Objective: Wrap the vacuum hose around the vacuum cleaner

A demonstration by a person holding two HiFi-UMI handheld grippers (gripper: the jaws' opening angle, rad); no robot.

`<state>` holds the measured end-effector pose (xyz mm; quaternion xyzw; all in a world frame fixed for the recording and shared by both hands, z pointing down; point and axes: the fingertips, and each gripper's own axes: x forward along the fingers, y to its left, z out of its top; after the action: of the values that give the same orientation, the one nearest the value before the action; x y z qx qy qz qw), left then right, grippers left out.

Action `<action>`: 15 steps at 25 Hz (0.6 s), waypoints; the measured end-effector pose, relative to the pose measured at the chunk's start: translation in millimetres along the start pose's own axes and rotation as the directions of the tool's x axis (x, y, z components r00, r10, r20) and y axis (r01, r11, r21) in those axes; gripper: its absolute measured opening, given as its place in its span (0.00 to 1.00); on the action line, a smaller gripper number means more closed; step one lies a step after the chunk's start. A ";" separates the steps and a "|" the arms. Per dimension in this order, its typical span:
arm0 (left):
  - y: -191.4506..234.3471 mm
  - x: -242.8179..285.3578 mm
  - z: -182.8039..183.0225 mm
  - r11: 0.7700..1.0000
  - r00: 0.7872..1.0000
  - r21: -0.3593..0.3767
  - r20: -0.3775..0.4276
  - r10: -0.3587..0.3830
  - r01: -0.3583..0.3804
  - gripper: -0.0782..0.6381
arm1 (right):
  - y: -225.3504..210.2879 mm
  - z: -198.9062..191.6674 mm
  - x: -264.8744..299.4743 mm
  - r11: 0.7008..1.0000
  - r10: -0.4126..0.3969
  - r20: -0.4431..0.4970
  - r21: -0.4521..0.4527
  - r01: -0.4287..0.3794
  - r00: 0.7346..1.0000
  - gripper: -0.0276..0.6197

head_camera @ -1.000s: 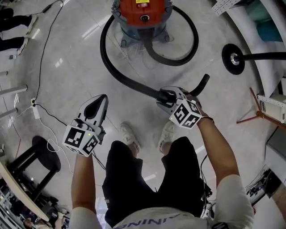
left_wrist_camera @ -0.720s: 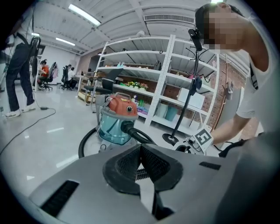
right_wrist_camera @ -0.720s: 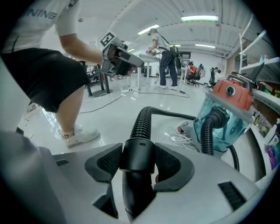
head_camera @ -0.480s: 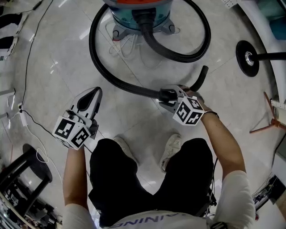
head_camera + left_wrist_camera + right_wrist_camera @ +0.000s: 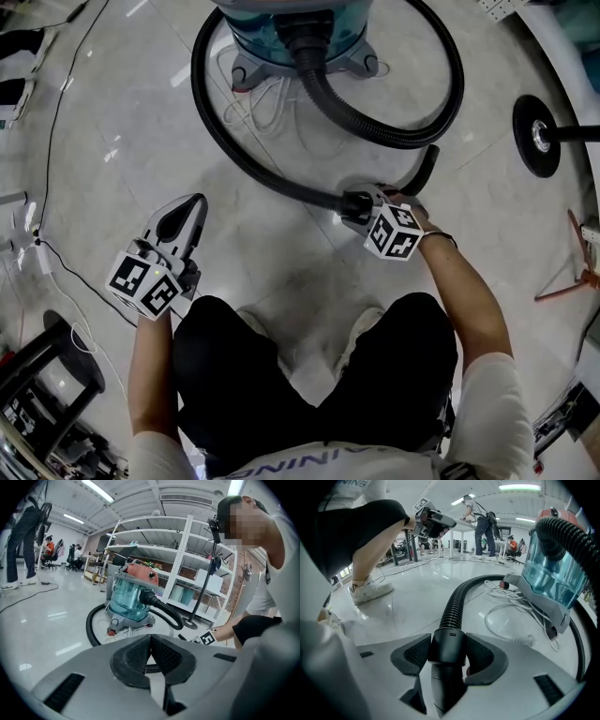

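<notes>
Right gripper view shows the right gripper [image 5: 449,656] with its jaws squeezing the hard black end of the vacuum hose [image 5: 452,606]. The hose runs straight away from the jaws, then curls over the floor [image 5: 417,588] to the vacuum cleaner [image 5: 551,573] at the upper right. The left gripper [image 5: 190,208], at the lower left of the head view, is pinched shut on nothing and is farther from the hose. The cleaner's top is cut off there.

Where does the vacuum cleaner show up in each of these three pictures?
Head view: vacuum cleaner at the top edge, centre, partly cut off.
Left gripper view: left of centre.
Right gripper view: at the right side.
Shared landmark: the black hose plugged into it.
</notes>
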<state>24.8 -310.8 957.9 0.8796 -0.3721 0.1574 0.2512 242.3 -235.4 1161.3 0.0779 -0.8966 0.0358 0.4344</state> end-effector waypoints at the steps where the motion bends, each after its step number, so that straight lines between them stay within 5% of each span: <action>1: 0.7 1.3 1.7 1.000 1.000 0.003 0.006 -0.003 0.003 0.13 | -1.9 -1.8 3.9 1.000 0.003 -0.001 -0.004 -0.003 1.000 0.42; 15: -2.6 8.5 9.0 1.000 1.000 0.020 0.019 -0.015 0.015 0.13 | 5.9 -15.2 24.5 0.999 0.024 -0.024 -0.031 -0.025 0.999 0.42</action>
<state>33.2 -319.1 953.5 0.8862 -0.3663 0.1510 0.2399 238.1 -230.2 1190.0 0.0596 -0.8928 0.0282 0.4456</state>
